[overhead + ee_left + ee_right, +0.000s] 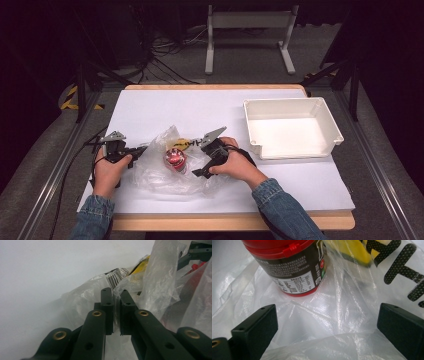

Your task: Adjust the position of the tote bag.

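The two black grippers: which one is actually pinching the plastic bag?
The left gripper: its jaws are nearly together with a fold of the clear plastic bag caught between them. The right gripper has wide jaws over the bag, clamping nothing.

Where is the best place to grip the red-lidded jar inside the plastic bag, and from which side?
Probably across the jar's round body just below the red lid, approached from the right gripper's side: its jaws stand open facing the tilted jar, over the plastic bag.

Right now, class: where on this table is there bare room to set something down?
Free: the far strip behind the plastic bag, and inside the white tray. Crowded: the near middle, where both grippers meet the bag and its red-lidded jar.
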The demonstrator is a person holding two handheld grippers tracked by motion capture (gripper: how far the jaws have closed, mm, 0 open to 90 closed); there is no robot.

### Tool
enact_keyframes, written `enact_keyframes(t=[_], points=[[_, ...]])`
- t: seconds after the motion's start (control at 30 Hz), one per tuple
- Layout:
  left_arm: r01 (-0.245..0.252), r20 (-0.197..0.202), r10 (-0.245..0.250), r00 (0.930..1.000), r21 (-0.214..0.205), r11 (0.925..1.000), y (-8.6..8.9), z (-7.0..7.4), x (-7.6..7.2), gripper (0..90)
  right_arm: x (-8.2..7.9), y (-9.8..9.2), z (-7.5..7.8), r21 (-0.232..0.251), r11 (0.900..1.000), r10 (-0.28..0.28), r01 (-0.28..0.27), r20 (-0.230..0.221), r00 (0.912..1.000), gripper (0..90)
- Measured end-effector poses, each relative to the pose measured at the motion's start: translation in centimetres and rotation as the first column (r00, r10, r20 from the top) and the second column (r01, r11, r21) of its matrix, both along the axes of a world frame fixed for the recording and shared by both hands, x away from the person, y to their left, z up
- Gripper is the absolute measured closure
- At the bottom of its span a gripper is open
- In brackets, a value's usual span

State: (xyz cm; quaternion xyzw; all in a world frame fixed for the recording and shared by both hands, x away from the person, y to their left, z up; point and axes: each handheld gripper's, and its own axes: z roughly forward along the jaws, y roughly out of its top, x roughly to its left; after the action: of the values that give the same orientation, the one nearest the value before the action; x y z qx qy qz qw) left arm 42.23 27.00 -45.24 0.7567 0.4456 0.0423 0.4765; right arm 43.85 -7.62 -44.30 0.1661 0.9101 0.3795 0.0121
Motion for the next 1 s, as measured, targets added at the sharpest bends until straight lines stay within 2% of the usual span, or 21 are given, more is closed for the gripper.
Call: enact_keyframes(t=[0.07,0.13,0.2,0.23,0.3,0.37,0.43,0.53,0.57,0.6,0.63,0.73,0.9,1.0], points=[[-0.017,0.015,0.017,0.9997,-0.014,0.9998,0.2,0.4,-0.3,70.2,-0.1,-0.1,0.2,-0.005,1.0,-0.004,0.004,0.009,1.0,3.4],[-0.037,0.046,0.038,0.9982,-0.034,0.9987,0.5,0.9,-0.6,52.0,-0.3,-0.1,0.5,0.001,1.0,-0.003,0.003,0.022,0.9998,3.2],[-0.062,0.098,0.064,0.9931,-0.028,0.9977,1.1,1.7,-1.1,34.5,-0.4,-0.3,1.0,0.017,0.9999,-0.003,0.002,0.032,0.9995,3.1],[-0.07,0.118,0.074,0.9903,-0.036,0.9969,1.4,2.4,-1.5,28.8,-0.5,-0.3,1.2,0.027,0.9996,-0.007,0.006,0.036,0.9993,3.2],[-0.073,0.127,0.079,0.9887,-0.051,0.996,1.6,2.8,-1.8,23.4,-0.6,-0.4,1.5,0.041,0.9992,-0.009,0.007,0.042,0.9991,3.2],[-0.082,0.165,0.092,0.982,-0.068,0.9944,2.1,3.9,-2.6,19.9,-0.7,-0.5,1.9,0.057,0.9983,-0.008,0.005,0.046,0.9989,3.1],[-0.067,0.191,0.081,0.9784,-0.077,0.9948,2.4,4.9,-3.4,16.6,-0.9,-0.4,2.2,0.069,0.9976,-0.004,0.0,0.052,0.9986,3.0],[-0.031,0.192,0.049,0.9801,-0.1,0.9945,2.5,5.9,-4.2,15.0,-1.0,-0.1,2.4,0.071,0.9974,0.002,-0.006,0.059,0.9982,3.0],[-0.02,0.179,0.041,0.983,-0.117,0.993,2.4,6.1,-4.3,14.1,-1.0,0.0,2.4,0.074,0.9973,0.002,-0.007,0.061,0.9982,2.9],[-0.011,0.161,0.032,0.9865,-0.13,0.9915,2.4,6.1,-4.4,13.0,-1.1,0.1,2.5,0.082,0.9966,0.003,-0.009,0.062,0.9981,3.0],[-0.011,0.16,0.032,0.9866,-0.132,0.9912,2.3,6.1,-4.4,13.0,-1.2,0.2,2.5,0.09,0.9959,0.006,-0.012,0.067,0.9978,2.9],[-0.019,0.152,0.034,0.9877,-0.096,0.9952,2.1,5.6,-4.1,14.0,-1.6,0.4,2.9,0.104,0.9942,0.017,-0.025,0.081,0.9966,2.9],[0.01,0.169,0.005,0.9856,-0.092,0.9957,2.2,5.3,-4.0,13.8,-2.3,0.5,3.9,0.151,0.9878,0.023,-0.038,0.099,0.9948,2.7],[0.043,0.173,-0.029,0.9846,-0.08,0.9959,2.0,5.2,-4.1,13.8,-2.7,1.0,4.3,0.197,0.9788,0.039,-0.055,0.08,0.996,3.1]])
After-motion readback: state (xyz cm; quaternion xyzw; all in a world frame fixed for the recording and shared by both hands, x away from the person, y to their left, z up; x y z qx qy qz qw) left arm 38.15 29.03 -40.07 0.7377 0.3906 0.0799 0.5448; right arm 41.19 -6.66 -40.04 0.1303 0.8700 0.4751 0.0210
